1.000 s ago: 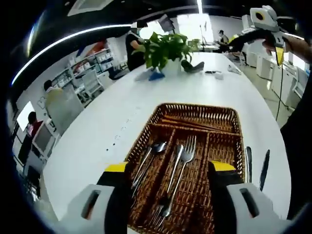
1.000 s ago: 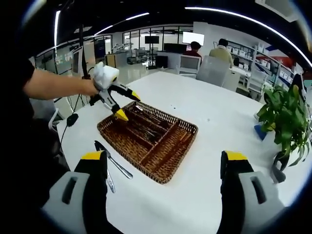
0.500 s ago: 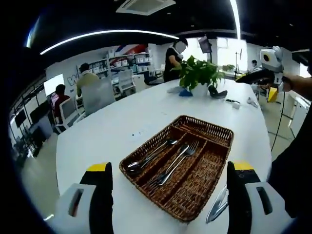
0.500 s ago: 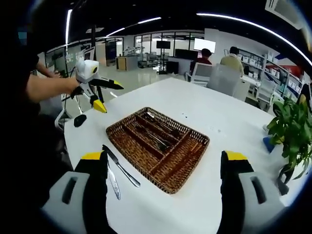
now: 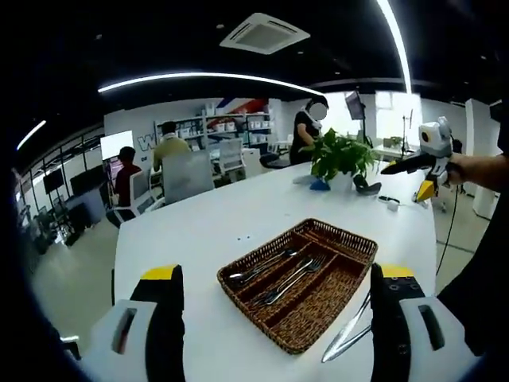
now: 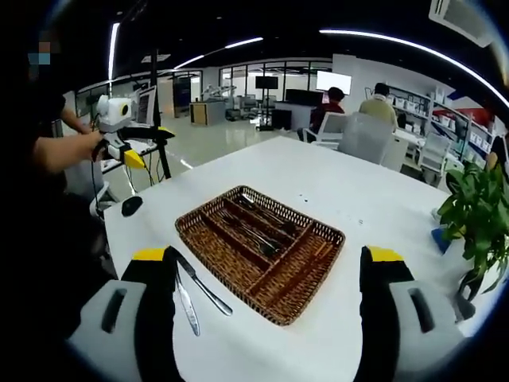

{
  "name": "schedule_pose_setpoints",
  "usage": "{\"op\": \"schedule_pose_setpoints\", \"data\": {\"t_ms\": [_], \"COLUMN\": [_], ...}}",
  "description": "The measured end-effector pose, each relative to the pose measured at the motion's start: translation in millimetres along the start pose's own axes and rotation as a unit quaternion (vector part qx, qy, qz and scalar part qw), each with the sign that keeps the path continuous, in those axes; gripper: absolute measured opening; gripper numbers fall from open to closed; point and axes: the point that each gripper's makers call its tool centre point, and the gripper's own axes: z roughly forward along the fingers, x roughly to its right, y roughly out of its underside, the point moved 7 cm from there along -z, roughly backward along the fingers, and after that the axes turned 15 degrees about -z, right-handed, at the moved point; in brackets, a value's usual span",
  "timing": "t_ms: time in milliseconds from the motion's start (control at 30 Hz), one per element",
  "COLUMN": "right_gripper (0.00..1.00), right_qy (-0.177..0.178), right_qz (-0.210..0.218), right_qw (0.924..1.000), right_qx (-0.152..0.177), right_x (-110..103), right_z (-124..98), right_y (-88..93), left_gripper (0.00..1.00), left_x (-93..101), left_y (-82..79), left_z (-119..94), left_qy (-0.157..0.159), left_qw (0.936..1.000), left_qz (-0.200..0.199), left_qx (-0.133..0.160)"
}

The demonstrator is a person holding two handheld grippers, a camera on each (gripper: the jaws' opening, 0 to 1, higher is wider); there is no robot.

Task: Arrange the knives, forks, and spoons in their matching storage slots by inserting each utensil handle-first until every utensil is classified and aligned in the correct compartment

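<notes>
Left gripper view: my left tongs [image 5: 274, 278] stand spread with nothing between the yellow-tipped jaws. Ahead on the white bench [image 5: 199, 231] lies the wicker tray [image 5: 334, 296], brown, rectangular, split into long compartments with one cross compartment at its far end. Spoons [image 5: 258, 268] lie in the left long compartment, forks [image 5: 290, 282] in the next one; both sets are bright metal and run parallel to the dividers, their long axes following the tray's length, which slants from lower left to upper right in this view. The fork tines point to the far end. Two knives [image 5: 350, 330] lie on the bench just beside the tray's right wall, roughly parallel to it, outside any compartment. A potted plant [image 5: 342, 157] stands farther along the bench. My right tongs [image 5: 420, 177] show at the right edge, held in the air, jaws parted.

Right gripper view: my left tongs [image 6: 139, 145] hang off the bench's left side, jaws parted. The knives [image 6: 195, 290] lie side by side near the tray's [image 6: 274, 306] near-left wall. My right tongs [image 6: 266, 255] are spread and grip nothing.
</notes>
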Motion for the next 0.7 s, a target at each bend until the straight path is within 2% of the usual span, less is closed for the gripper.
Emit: {"op": "schedule_pose_setpoints", "data": {"t_ms": [133,400,567,700], "right_gripper": [1.0,1.0,1.0,1.0], "right_qy": [0.0,0.005,0.009,0.008], "right_qz": [0.002,0.003,0.021,0.02], "right_qw": [1.0,0.9998,0.9991,0.9991], "right_qx": [-0.003,-0.018,-0.036,-0.037], "right_x": [-3,-16,-18,-19], "right_z": [-3,-13,-17,-19], "right_y": [0.3,7.4,16.9,15.7], "left_gripper": [0.99,0.99,0.99,0.99], "left_x": [3.5,16.4,15.5,13.1], "left_y": [1.0,12.8,18.1,18.9], "left_z": [-8,-25,-29,-32], "left_qy": [-0.007,-0.015,-0.02,-0.023], "left_qw": [1.0,0.9996,0.9988,0.9987], "left_qz": [0.004,0.016,0.028,0.027], "left_qx": [0.003,-0.02,-0.035,-0.037]}}
